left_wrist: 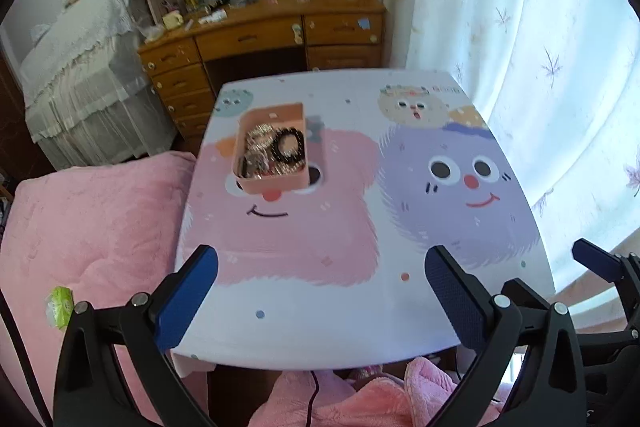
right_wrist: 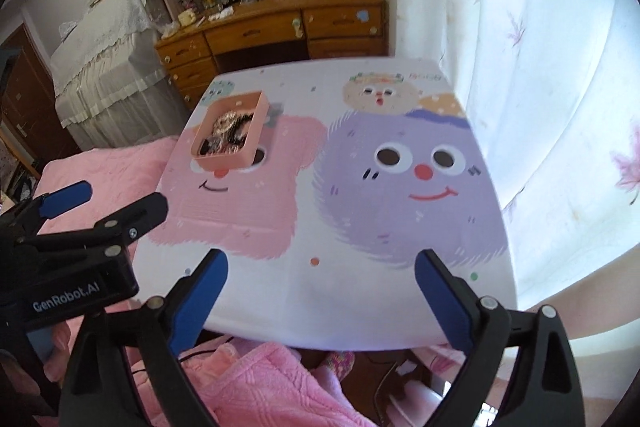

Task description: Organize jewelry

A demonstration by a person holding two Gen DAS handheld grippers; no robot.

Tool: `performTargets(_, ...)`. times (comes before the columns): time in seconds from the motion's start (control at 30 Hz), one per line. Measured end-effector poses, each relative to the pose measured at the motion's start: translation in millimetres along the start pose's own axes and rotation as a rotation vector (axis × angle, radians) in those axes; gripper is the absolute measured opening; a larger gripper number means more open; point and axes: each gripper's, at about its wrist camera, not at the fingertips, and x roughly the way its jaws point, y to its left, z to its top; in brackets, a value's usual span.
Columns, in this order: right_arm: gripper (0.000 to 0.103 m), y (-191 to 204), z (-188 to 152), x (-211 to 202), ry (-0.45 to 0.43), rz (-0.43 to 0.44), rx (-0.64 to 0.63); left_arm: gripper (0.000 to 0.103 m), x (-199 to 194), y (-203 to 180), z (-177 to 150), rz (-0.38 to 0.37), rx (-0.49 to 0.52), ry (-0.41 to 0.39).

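A small pink box (left_wrist: pixel 272 183) stands on the far left part of the cartoon-print table (left_wrist: pixel 320 307). It holds a heap of silver jewelry (left_wrist: pixel 260 143) and a black beaded bracelet (left_wrist: pixel 289 145). The box also shows in the right wrist view (right_wrist: pixel 226 159), with the jewelry (right_wrist: pixel 226 131) inside. My left gripper (left_wrist: pixel 320 263) is open and empty above the table's near edge. My right gripper (right_wrist: pixel 320 267) is open and empty, also at the near edge. The left gripper also shows in the right wrist view (right_wrist: pixel 116 205), and one of the right gripper's fingers (left_wrist: pixel 596 261) shows in the left wrist view.
A pink blanket (left_wrist: pixel 88 227) covers the bed left of the table. A wooden desk (left_wrist: pixel 260 35) with drawers and shelves stands behind. A white curtain (left_wrist: pixel 540 67) hangs at the right. A green packet (left_wrist: pixel 60 305) lies on the blanket.
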Motion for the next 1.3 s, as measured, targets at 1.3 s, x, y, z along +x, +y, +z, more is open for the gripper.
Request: performTargets(1.3, 0.103, -15.5, 5.2, 2.9, -0.004, -0.009, 0.103, 0.102, 25.7, 3.9, 0.9, -0.051, -0.016, 0.099)
